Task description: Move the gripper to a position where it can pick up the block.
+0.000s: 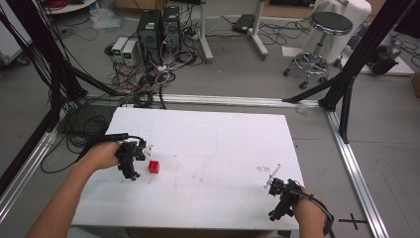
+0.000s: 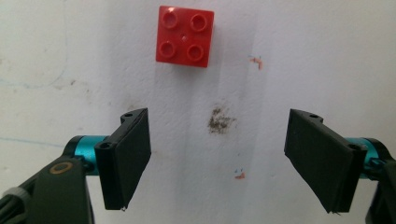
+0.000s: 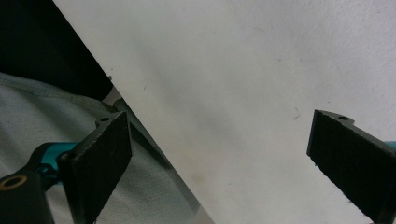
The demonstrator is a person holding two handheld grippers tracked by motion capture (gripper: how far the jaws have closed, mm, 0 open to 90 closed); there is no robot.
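Note:
A small red four-stud brick (image 1: 154,166) (image 2: 185,36) lies alone on the white table (image 1: 213,148), left of the middle. My left gripper (image 1: 136,159) (image 2: 217,158) is just to the brick's left, held by a bare hand. It is open, and the brick lies ahead of its jaws, not between them. My right gripper (image 1: 278,191) (image 3: 219,158) is open and holds nothing. It hovers at the table's near right corner, and its left jaw hangs past the table edge.
A dark smudge (image 2: 220,120) and small red marks dot the table between the left jaws. Beyond the table, on the floor, are computer towers (image 1: 158,29), tangled cables, a stool (image 1: 324,29) and black frame posts (image 1: 356,64). Aluminium rails run along the floor.

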